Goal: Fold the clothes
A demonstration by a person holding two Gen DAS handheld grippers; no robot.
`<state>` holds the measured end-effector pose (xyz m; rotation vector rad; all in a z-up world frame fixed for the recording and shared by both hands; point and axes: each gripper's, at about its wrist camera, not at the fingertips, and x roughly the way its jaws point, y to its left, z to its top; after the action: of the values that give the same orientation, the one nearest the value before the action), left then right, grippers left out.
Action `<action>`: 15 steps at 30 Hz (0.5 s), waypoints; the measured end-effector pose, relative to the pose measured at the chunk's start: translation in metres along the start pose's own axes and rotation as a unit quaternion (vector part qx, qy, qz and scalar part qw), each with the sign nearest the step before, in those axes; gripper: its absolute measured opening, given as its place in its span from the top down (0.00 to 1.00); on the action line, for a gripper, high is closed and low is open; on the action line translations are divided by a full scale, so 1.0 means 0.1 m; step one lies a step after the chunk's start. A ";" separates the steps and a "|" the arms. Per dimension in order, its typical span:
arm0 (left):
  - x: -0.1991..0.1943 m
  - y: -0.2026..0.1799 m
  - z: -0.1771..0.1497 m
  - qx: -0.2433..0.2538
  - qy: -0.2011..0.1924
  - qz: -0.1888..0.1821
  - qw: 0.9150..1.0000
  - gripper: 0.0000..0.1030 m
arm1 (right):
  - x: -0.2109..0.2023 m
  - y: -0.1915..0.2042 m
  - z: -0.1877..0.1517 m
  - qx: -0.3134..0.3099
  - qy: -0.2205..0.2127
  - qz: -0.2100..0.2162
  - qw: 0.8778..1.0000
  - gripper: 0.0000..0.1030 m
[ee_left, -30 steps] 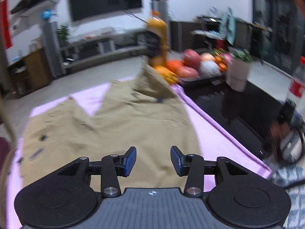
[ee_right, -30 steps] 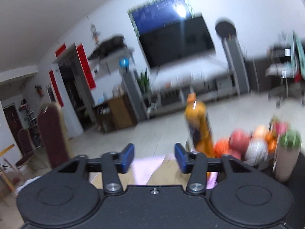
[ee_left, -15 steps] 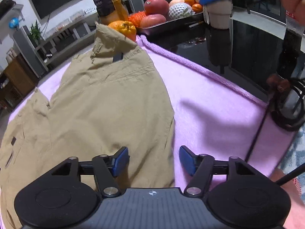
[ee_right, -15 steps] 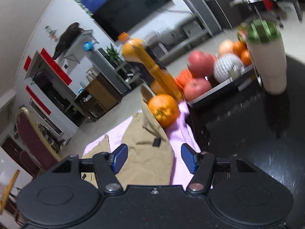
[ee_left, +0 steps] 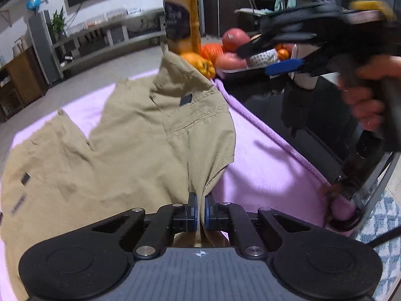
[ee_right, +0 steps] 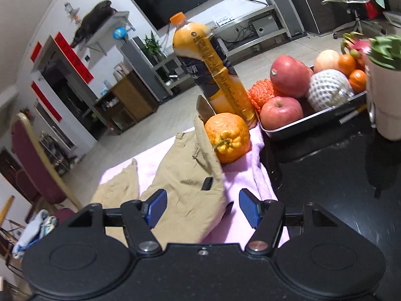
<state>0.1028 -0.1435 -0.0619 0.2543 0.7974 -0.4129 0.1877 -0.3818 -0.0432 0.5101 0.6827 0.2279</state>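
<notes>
A khaki garment (ee_left: pixel 125 150) lies spread on a pink blanket (ee_left: pixel 263 155). My left gripper (ee_left: pixel 200 200) is shut on its near right edge, and the cloth bunches up between the blue pads. The garment's far corner stands propped against an orange juice bottle (ee_left: pixel 183 17). A hand (ee_left: pixel 368 105) holds my right gripper (ee_left: pixel 270 56) above the table's right side. In the right wrist view that gripper (ee_right: pixel 201 207) is open above the garment's far end (ee_right: pixel 185 190), with nothing pinched between its fingers.
An orange (ee_right: pixel 228 136) and the juice bottle (ee_right: pixel 213 70) stand at the blanket's far corner. Behind them is a metal fruit tray (ee_right: pixel 313 123) and a pale cup (ee_right: pixel 386 100) on the black table (ee_right: pixel 325 188). A maroon chair (ee_right: pixel 27 155) stands off to the left.
My left gripper went from open to shut on the garment's near edge. My right gripper came down and tilted from facing the room to hovering over the garment's far end.
</notes>
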 end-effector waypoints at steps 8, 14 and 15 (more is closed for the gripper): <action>0.03 0.22 -0.09 -0.045 -0.005 -0.050 0.998 0.94 | 0.95 0.03 0.17 0.014 0.020 -0.056 0.998 0.60; 0.00 0.40 -0.17 -0.069 -0.017 -0.080 0.994 0.94 | 1.29 0.31 0.20 -0.024 0.034 -0.123 0.992 0.96; -0.01 0.43 -0.18 -0.073 -0.019 -0.084 0.994 0.94 | 1.31 0.38 0.20 -0.034 0.032 -0.136 0.990 0.96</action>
<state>0.1097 -0.0985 -0.0703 0.0428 0.8103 -0.5138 0.2982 -0.3097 -0.0817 0.3409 0.7959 0.0104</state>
